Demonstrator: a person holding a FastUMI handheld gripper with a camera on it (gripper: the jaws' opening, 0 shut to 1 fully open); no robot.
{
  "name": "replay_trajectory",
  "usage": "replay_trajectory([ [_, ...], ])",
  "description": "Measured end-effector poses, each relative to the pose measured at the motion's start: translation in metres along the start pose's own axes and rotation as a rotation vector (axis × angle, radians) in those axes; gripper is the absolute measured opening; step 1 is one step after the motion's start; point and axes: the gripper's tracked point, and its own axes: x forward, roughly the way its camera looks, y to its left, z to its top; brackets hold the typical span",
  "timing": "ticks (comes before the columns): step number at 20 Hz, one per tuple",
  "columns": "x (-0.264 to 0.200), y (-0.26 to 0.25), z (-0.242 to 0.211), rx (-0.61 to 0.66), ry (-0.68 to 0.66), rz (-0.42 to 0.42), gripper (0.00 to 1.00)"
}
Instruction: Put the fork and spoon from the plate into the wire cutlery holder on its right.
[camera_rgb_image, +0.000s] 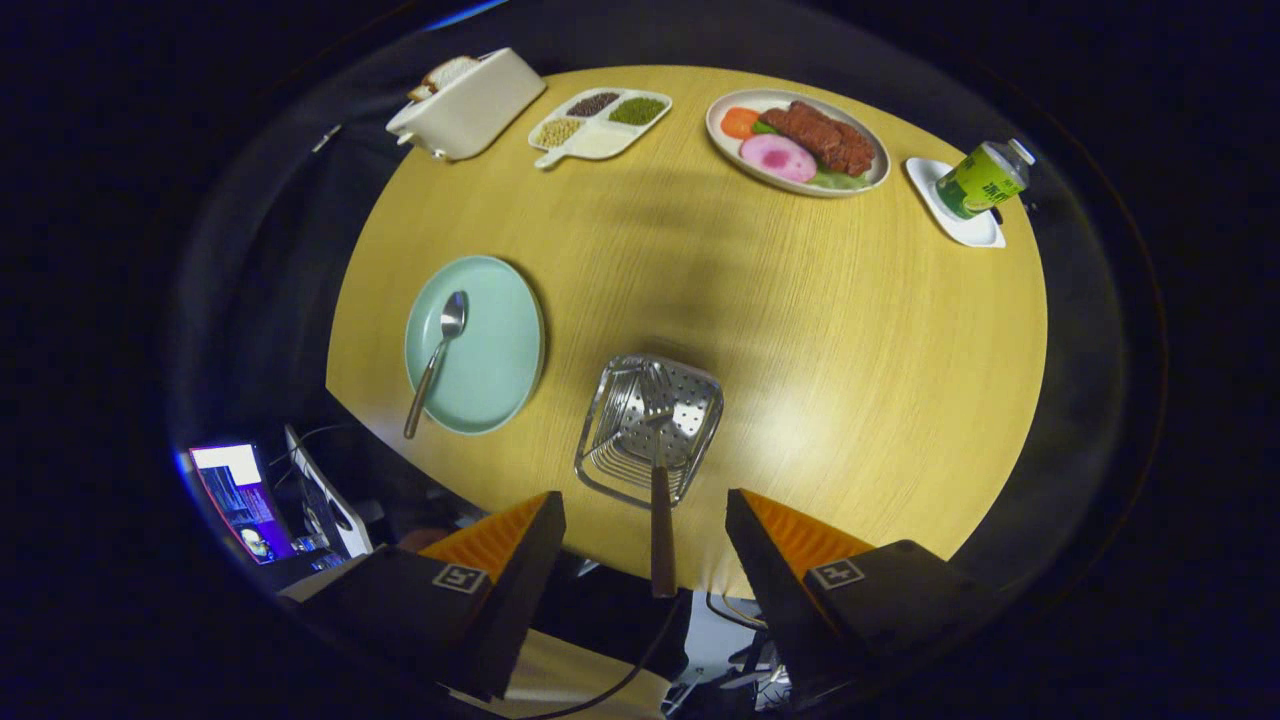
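Note:
A pale green plate (497, 345) lies on the round wooden table (820, 330), left of the wire cutlery holder (706, 392). A metal spoon (436, 362) rests on the plate, its bowl pointing away and its handle reaching past the near rim. The fork (661, 520) stands in the holder, tines down, with its handle rising toward me. My gripper (645, 498) hovers high above the holder and is open. The fork's handle sits in the wide gap between the fingers, and neither finger touches it.
Along the far side of the table sit a white toaster (470, 105) with bread, a divided dish of beans (598, 124), a plate of food (797, 142) and a green can on a small white tray (965, 195). A lit screen (240, 500) stands below the table's near left edge.

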Motion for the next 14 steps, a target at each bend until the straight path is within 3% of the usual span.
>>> replay_trajectory([
  [8, -0.062, 0.026, 0.039, 0.009, -0.456, -0.071, 0.99],
  [14, -0.082, 0.062, 0.046, 0.04, -0.709, -0.134, 1.0],
])
